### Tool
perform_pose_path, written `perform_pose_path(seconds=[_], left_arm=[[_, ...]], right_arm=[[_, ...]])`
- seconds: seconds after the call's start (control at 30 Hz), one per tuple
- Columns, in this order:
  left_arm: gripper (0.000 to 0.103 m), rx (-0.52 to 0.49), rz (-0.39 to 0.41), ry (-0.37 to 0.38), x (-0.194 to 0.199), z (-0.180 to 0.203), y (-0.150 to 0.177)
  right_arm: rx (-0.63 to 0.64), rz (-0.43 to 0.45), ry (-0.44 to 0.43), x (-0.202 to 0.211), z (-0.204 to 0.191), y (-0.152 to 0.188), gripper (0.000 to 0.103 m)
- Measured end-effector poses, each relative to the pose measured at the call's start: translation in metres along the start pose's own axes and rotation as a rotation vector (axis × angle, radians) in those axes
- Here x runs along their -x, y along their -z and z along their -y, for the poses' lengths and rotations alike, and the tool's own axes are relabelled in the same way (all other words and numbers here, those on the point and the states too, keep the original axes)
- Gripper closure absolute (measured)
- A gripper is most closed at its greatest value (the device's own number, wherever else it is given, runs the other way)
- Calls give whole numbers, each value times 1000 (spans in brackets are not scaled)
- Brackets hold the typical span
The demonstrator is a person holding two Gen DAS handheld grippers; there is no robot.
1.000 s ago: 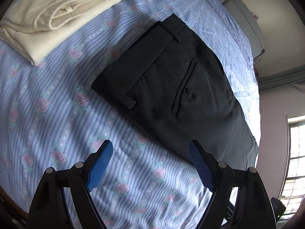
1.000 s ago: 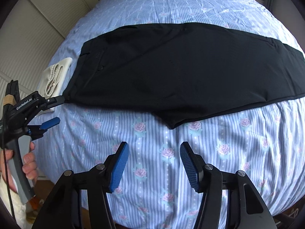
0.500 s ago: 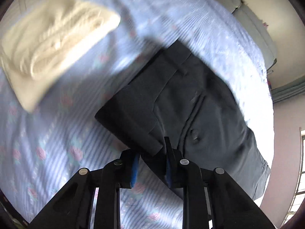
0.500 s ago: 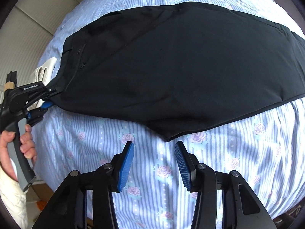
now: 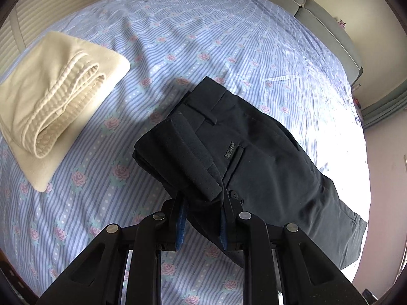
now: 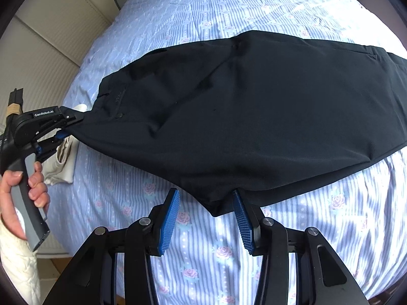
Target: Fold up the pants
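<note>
Black pants (image 6: pixel 254 117) lie lengthwise across a bed with a blue striped, rose-print sheet (image 6: pixel 318 228). My left gripper (image 5: pixel 202 225) is shut on the waistband corner of the pants (image 5: pixel 249 157) and lifts it off the sheet; it also shows at the left of the right wrist view (image 6: pixel 63 122). My right gripper (image 6: pixel 206 216) is open, its blue pads on either side of the crotch point at the pants' near edge, not clamped on it.
A folded cream garment (image 5: pixel 53 101) lies on the sheet left of the pants; it also shows in the right wrist view (image 6: pixel 63 162). A grey headboard (image 5: pixel 330 25) and walls border the bed. The bed edge is close below my grippers.
My left gripper closed on the waistband corner and raised it. My right gripper moved forward until the crotch point sat between its open pads.
</note>
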State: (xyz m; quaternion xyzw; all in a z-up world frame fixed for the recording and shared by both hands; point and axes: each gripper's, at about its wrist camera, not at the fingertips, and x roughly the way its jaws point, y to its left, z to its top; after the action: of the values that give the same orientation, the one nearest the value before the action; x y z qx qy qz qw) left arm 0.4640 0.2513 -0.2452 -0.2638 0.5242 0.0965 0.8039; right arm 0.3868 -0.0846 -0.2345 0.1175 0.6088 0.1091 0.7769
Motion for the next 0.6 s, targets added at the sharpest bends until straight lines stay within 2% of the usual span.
perform_pose_path(seconds=[0.17,0.33,0.37,0.4,0.43,0.5,0.6], left_arm=[[80,-6,-20,-2,-6,-4,0],[80,-9,-48,0,-10,-17,6],[80,-11,-56,-2,-11,-20,7],[80,-11,-69,-2,-13,-23,9],[80,-16,-77,-6,-13,-26,12],[80,-39,-79,-15,-13,-28,17],[80,-51,-96,-36,-18,-34,23]], right_arm=[[-79,-73,-59,-28,14,-4,58],[-30,19,-54,-11,-1,-11,58],[-13,24,-46,-11,-3,-13,60],[-5,18,-35,-14,-4,-14,80],[-5,2,-13,-18,-3,-15,89],[-17,-16,-22,-17,-2,-15,91],[26,-22,14,-10,-16,-3,93]])
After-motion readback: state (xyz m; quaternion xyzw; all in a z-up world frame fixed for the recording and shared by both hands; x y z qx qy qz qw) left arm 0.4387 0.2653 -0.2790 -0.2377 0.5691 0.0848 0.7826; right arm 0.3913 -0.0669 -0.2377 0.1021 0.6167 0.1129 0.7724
